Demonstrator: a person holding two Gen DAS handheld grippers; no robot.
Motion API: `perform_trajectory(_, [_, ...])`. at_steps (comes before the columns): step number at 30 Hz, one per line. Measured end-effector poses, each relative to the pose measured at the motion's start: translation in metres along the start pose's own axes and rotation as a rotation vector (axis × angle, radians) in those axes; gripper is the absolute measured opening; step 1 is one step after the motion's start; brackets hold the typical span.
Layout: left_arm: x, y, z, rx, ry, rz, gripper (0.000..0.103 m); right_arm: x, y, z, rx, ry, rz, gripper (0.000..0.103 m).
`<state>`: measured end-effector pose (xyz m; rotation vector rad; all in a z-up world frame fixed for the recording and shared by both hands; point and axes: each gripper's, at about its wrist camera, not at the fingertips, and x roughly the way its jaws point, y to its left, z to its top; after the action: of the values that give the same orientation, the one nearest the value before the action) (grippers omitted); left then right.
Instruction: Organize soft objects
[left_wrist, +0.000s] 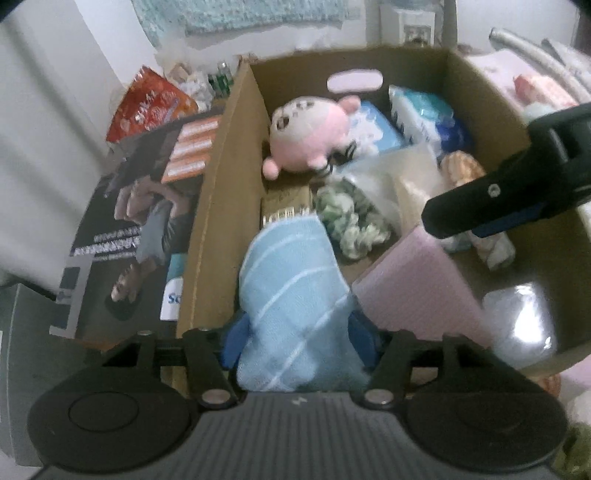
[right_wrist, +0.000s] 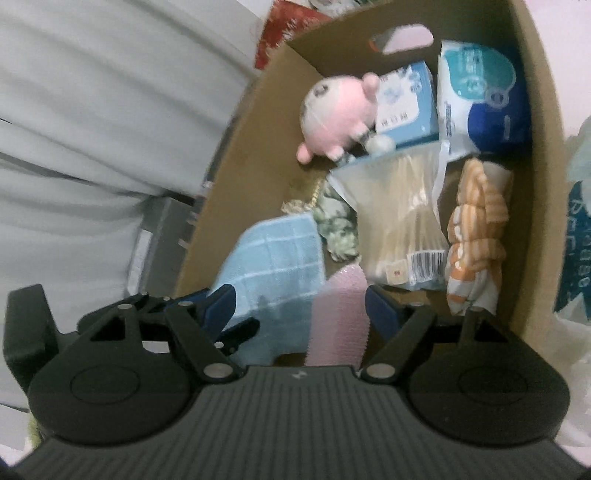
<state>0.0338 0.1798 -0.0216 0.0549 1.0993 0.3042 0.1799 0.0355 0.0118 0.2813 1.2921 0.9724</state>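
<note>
Left wrist: left gripper (left_wrist: 295, 332) sits parted around the blue towel (left_wrist: 295, 295) inside the cardboard box (left_wrist: 207, 229), not pinching.

Right wrist: right gripper (right_wrist: 301, 306) is wide, pink cloth (right_wrist: 338, 317) loose between (might snag and drag out).

One box (left_wrist: 236, 147). Inside: one pink plush (left_wrist: 310, 133), one blue cloth (left_wrist: 295, 295), one pink cloth (left_wrist: 413, 280), one green-white rope knot (left_wrist: 347, 218), one orange striped cloth (right_wrist: 476, 236), one clear bag (right_wrist: 402, 206), two blue-white packs (right_wrist: 406, 103) (right_wrist: 480, 96).
</note>
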Motion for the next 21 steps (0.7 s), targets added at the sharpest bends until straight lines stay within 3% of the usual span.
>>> perform_trajectory(1, [-0.005,-0.001,0.000,0.000,-0.017,0.000,0.073,-0.007,0.000,0.000,-0.002,-0.015,0.018,0.078])
perform_trajectory(6, [-0.034,-0.013,0.001,0.002,-0.107,0.026,0.086,-0.040,-0.008,-0.004,0.012,-0.080,0.119,0.081])
perform_trajectory(12, [-0.062,-0.032,-0.001,0.000,-0.161,0.049,0.093,-0.081,-0.018,-0.016,-0.036,-0.172,0.153,0.087])
perform_trajectory(17, [-0.076,-0.042,-0.003,-0.018,-0.189,0.037,0.095,-0.112,-0.024,-0.030,-0.094,-0.248,0.104,0.090])
perform_trajectory(21, [-0.083,-0.050,-0.004,-0.031,-0.194,0.012,0.095,-0.130,-0.021,-0.042,-0.177,-0.289,-0.030,0.091])
